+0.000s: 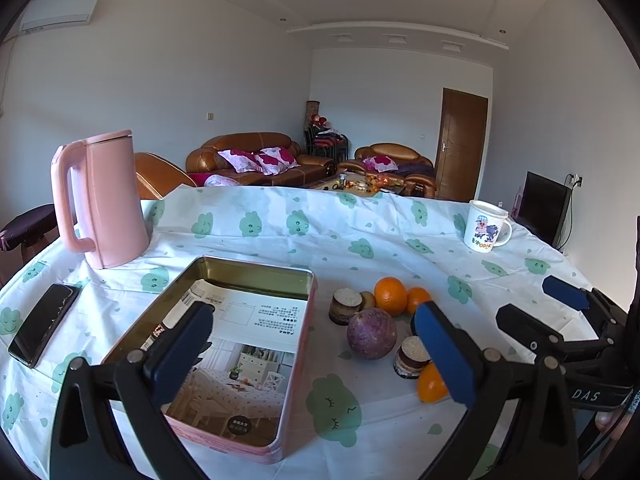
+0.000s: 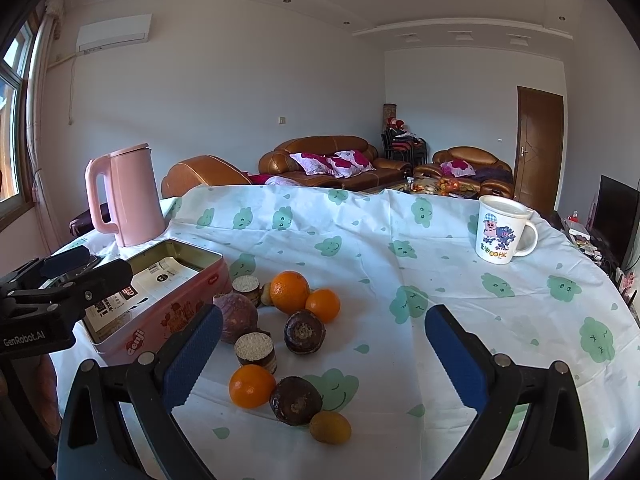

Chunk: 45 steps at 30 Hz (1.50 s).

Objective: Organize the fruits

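Note:
A cluster of fruit lies on the tablecloth right of a pink open tin box [image 1: 296, 344] [image 2: 168, 316]. It holds oranges [image 1: 390, 295] [image 2: 289, 291], a purple round fruit [image 1: 371, 333] [image 2: 236, 317], dark brown round fruits [image 2: 304, 331], a small yellowish fruit [image 2: 330, 427] and round cake-like pieces [image 2: 255, 352]. My left gripper [image 1: 316, 344] is open and empty, low over the box's right edge and the fruit. My right gripper [image 2: 324, 354] is open and empty, above the near fruits. The right gripper also shows in the left wrist view [image 1: 552, 308].
A pink kettle [image 1: 102, 200] [image 2: 128, 196] stands behind the box. A phone [image 1: 44, 328] lies left of the box. A white cartoon mug [image 1: 486, 226] [image 2: 502, 230] stands at the far right. A printed sheet lines the box.

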Tool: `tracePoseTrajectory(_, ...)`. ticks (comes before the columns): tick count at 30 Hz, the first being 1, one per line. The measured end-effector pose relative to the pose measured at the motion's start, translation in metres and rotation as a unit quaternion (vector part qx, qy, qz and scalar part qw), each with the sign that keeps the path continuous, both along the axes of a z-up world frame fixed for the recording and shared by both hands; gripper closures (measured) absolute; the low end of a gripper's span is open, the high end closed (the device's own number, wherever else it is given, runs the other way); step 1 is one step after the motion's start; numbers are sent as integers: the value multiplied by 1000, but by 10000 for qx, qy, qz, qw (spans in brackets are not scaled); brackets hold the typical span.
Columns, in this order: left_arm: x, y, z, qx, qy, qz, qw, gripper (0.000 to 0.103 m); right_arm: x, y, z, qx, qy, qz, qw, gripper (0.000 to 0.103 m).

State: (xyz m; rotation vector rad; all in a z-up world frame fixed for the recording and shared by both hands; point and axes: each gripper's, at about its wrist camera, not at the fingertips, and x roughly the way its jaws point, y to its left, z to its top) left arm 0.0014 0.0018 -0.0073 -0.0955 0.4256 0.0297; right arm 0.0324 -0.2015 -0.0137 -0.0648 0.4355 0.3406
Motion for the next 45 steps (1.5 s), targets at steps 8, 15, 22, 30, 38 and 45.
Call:
tracePoseTrajectory(8,0,0,0,-2,9,-15,10000,0,0,1,-1,-6,17,4,10000,1)
tracePoseTrajectory(15,1,-5,-3,17,38,-31,10000,0,0,0,-3,23,37,3,10000,1)
tracePoseTrajectory(22,1,-5,-3,15,38,-23,10000,0,0,-1,-4,26,46,-5,10000,1)
tracePoseTrajectory(30,3,-12,-10,39,99,-53,9999,0,0,-4,-9,45,68,-13,10000,1)
tracePoseTrajectory(38,6,-16,-14,87,188,-130,9997,0,1,-7,-14,37,126,-20,9999,1)
tracePoseTrajectory(45,7,-18,-16,98,235,-159,9995,0,1,-9,-19,26,162,-30,9999,1)
